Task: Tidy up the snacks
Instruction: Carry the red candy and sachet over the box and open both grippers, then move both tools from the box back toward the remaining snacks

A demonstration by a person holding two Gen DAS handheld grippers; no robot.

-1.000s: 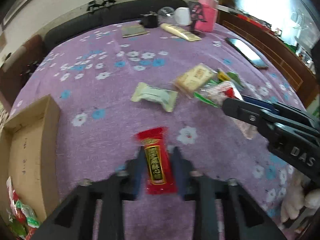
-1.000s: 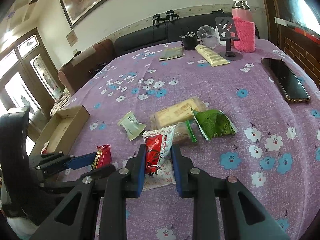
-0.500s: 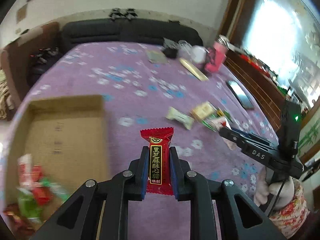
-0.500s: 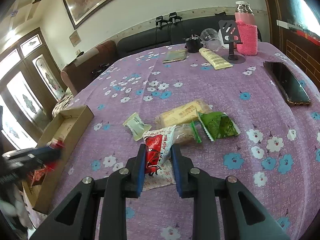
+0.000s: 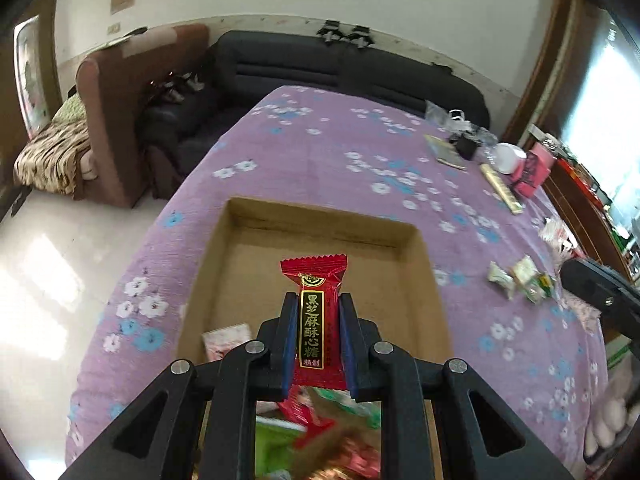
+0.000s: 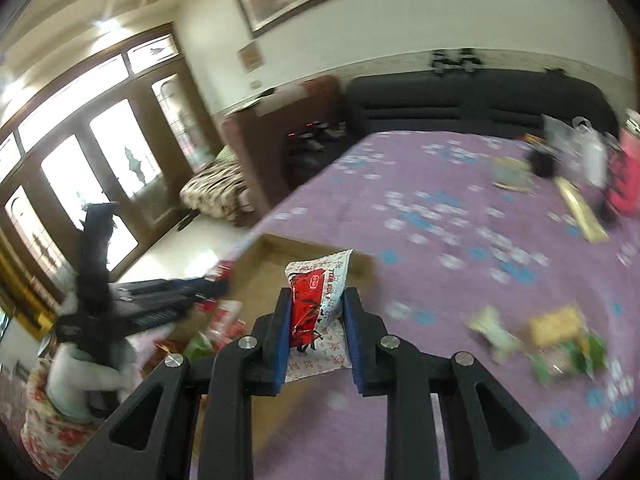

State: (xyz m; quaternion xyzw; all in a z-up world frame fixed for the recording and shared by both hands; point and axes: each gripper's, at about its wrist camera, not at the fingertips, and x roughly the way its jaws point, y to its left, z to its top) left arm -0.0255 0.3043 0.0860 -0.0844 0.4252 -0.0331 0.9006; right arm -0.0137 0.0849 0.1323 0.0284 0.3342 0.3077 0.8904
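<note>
My left gripper [image 5: 313,322] is shut on a red candy bar with gold lettering [image 5: 313,312] and holds it above the open cardboard box [image 5: 422,256] on the purple flowered tablecloth. Several snack packets [image 5: 320,440] lie at the box's near end. My right gripper [image 6: 316,320] is shut on a red and white snack packet [image 6: 316,300] and holds it in the air near the box [image 6: 276,276]. The left gripper [image 6: 216,286] shows blurred over the box in the right wrist view. Loose snacks [image 5: 520,276] lie on the cloth right of the box.
A pink-sleeved bottle [image 5: 534,172], a white cup [image 5: 508,158], a long yellow packet [image 5: 502,188] and a small booklet [image 5: 446,154] sit at the table's far end. A brown armchair [image 5: 116,120] and dark sofa [image 5: 340,68] stand beyond the table. White floor [image 5: 52,280] lies left.
Both grippers swung left from the snack pile toward the box, each carrying its packet. The left one now hovers over the box; the right view is blurred from motion.
</note>
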